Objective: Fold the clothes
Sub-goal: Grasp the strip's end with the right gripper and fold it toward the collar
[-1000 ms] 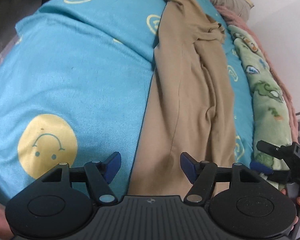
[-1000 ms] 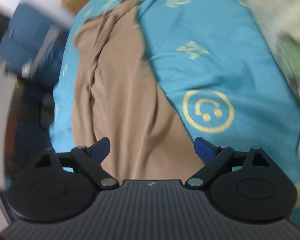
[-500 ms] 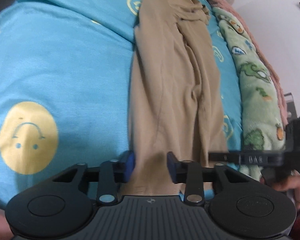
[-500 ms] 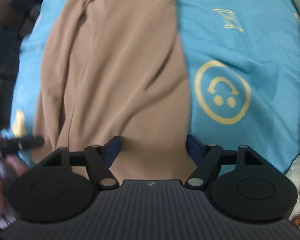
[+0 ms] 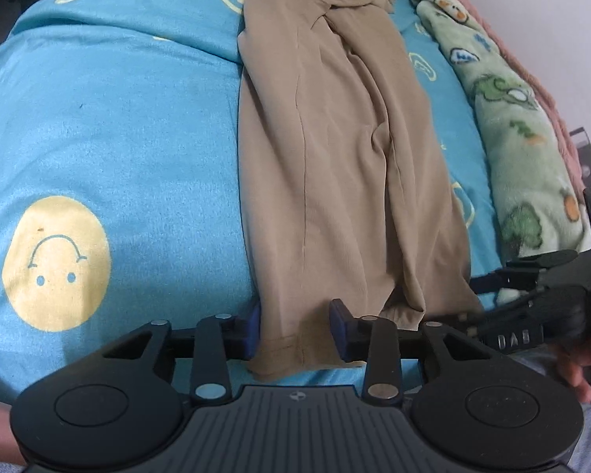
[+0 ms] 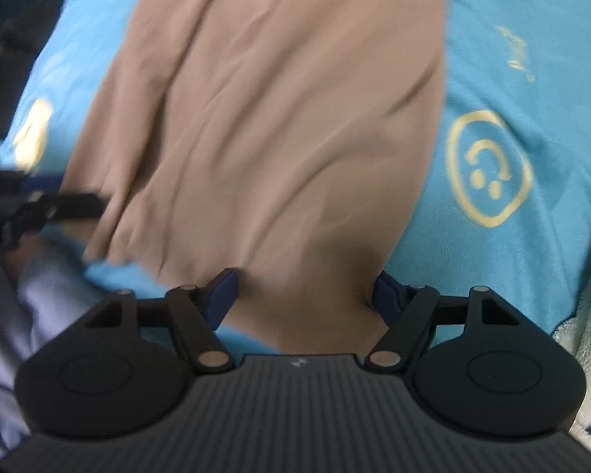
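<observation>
The tan garment [image 5: 346, 165] is laid out lengthwise on the blue smiley-print bed cover [image 5: 110, 130], with a green patterned blanket [image 5: 520, 149] alongside it. The left gripper [image 5: 295, 329] is parked at the near hem — jaws spread apart on either side of the fabric, not clenched. Same story for the right gripper [image 6: 307, 295], jaws released and straddling the near edge.
</observation>
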`<action>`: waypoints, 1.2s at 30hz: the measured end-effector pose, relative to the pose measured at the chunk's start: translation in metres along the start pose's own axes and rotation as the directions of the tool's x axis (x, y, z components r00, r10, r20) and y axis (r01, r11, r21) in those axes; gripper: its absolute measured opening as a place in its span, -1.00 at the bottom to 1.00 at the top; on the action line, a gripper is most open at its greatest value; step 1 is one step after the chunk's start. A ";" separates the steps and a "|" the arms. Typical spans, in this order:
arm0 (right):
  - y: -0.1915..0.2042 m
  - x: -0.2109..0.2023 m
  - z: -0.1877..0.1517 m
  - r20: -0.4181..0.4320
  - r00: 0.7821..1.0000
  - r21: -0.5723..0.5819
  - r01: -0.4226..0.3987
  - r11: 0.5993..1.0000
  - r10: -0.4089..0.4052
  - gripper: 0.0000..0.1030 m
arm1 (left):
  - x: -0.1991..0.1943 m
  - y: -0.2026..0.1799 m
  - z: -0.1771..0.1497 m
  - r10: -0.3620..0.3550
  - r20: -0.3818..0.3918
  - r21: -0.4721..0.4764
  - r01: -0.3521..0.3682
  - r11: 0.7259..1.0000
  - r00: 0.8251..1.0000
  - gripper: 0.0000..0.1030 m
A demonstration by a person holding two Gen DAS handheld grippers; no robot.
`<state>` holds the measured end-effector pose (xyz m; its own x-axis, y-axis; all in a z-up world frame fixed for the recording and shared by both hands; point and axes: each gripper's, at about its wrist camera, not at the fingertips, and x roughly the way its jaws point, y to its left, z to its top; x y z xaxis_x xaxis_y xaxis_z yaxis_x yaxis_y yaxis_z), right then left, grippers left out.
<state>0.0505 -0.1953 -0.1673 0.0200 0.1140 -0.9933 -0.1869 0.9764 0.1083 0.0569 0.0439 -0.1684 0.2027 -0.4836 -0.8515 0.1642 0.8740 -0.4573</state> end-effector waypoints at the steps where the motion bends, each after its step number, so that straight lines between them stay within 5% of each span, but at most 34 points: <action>1: 0.005 0.000 -0.003 -0.007 1.000 -0.023 0.010 1.000 -0.010 0.13 | 0.000 -0.001 0.000 0.009 0.000 0.006 -0.009 1.000 1.000 -0.61; 3: 0.012 -0.002 -0.009 0.003 0.999 -0.052 0.040 0.998 -0.039 -0.16 | 0.000 -0.001 0.000 0.020 0.005 0.005 -0.020 1.000 1.000 -0.92; 5: 0.017 -0.006 -0.016 0.029 0.998 -0.066 0.066 0.996 -0.064 -0.62 | -0.005 0.001 -0.001 0.015 0.033 -0.004 -0.015 1.000 0.999 -0.94; 11: 0.010 -0.052 -0.045 0.218 0.976 0.027 0.022 0.999 -0.027 -0.76 | -0.052 0.009 0.003 -0.117 0.209 -0.071 0.134 0.988 0.971 -0.95; 16: 0.010 -0.115 -0.053 0.409 0.912 0.111 -0.073 0.991 0.021 -0.77 | -0.109 0.004 0.011 -0.186 0.362 -0.059 0.222 0.973 0.913 -0.95; 21: 0.009 -0.175 -0.048 0.566 0.824 0.125 -0.124 0.984 0.032 -0.83 | -0.167 -0.020 0.020 -0.230 0.462 -0.037 0.278 0.960 0.856 -0.96; 26: 0.006 -0.221 -0.069 0.656 0.753 0.096 -0.147 0.984 0.048 -0.85 | -0.219 -0.044 0.012 -0.260 0.519 0.015 0.296 0.955 0.814 -0.96; 29: 0.016 -0.235 -0.091 0.667 0.743 0.060 -0.131 0.990 0.058 -0.86 | -0.235 -0.044 -0.018 -0.272 0.514 0.035 0.297 0.954 0.814 -0.96; 36: 0.043 -0.214 -0.177 0.615 0.777 -0.035 -0.146 0.989 0.136 -0.85 | -0.229 -0.008 -0.120 -0.305 0.426 -0.017 0.344 0.939 0.852 -0.96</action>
<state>-0.1353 -0.2102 0.0428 0.5941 0.3346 -0.7315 -0.2222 0.9423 0.2505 -0.1065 0.1531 -0.0001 0.5340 -0.6984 -0.4765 0.2076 0.6546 -0.7269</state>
